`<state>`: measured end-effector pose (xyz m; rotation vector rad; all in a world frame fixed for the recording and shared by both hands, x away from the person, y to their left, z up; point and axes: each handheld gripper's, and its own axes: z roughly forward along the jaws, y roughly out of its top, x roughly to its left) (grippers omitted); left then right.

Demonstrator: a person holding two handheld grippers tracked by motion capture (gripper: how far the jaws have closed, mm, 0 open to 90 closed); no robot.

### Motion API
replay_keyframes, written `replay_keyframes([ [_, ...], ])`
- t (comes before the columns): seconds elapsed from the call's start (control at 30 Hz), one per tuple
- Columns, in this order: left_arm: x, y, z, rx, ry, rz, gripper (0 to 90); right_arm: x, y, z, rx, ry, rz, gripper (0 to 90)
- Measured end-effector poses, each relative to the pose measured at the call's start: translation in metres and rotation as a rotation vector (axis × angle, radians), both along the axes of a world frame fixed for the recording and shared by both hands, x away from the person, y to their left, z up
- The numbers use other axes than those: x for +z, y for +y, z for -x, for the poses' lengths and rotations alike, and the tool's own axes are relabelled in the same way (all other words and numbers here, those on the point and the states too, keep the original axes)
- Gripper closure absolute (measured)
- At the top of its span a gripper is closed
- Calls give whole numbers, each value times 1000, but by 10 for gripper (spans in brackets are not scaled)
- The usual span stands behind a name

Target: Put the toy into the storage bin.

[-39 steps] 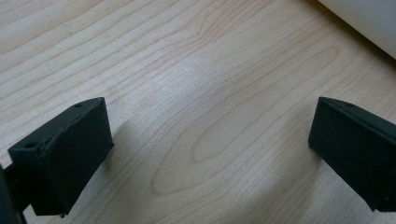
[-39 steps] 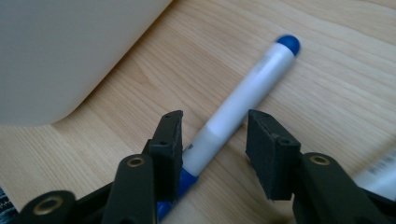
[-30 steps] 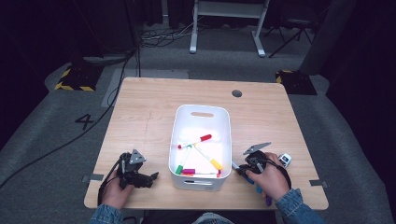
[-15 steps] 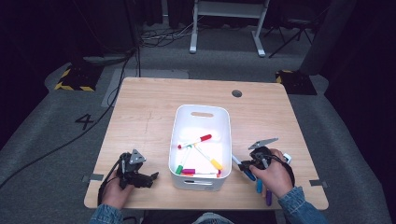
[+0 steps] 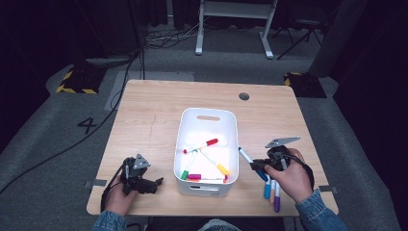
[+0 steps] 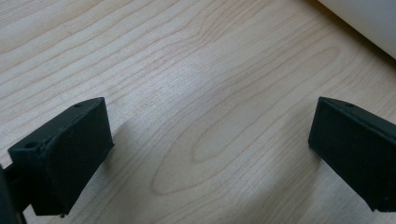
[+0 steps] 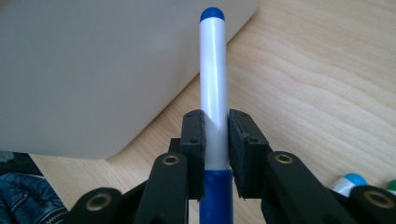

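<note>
This looks like a lab or studio set up for recording, not a home. A small wooden table (image 5: 159,115) stands alone on grey carpet (image 5: 57,144) with a white number 4 (image 5: 88,125) marked on it. Black cables (image 5: 120,96) run across the floor, yellow-and-black hazard tape (image 5: 74,81) marks the corners, and the legs of a metal stand (image 5: 233,29) rise from dark surroundings behind.

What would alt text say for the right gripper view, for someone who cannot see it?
Two black jaws of the right gripper clamp a white marker with a blue cap and blue tip, pointing up the picture. Behind it are the wall of a white bin and a light wooden table; two more markers peek in at the bottom right.
</note>
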<state>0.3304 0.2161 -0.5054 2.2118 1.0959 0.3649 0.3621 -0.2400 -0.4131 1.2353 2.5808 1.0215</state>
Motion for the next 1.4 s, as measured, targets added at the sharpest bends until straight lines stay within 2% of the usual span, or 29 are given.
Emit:
replay_keyframes([
  [0.3,0,0,0,0,0,0,0,23,-3,6,9,-21,-44,773],
  [0.7,0,0,0,0,0,0,0,48,0,11,30,-43,-76,773],
  [0.87,0,0,0,0,0,0,0,61,6,12,66,-53,-105,773],
  [1.4,0,0,0,0,-4,1,0,77,39,11,154,-69,-96,773],
])
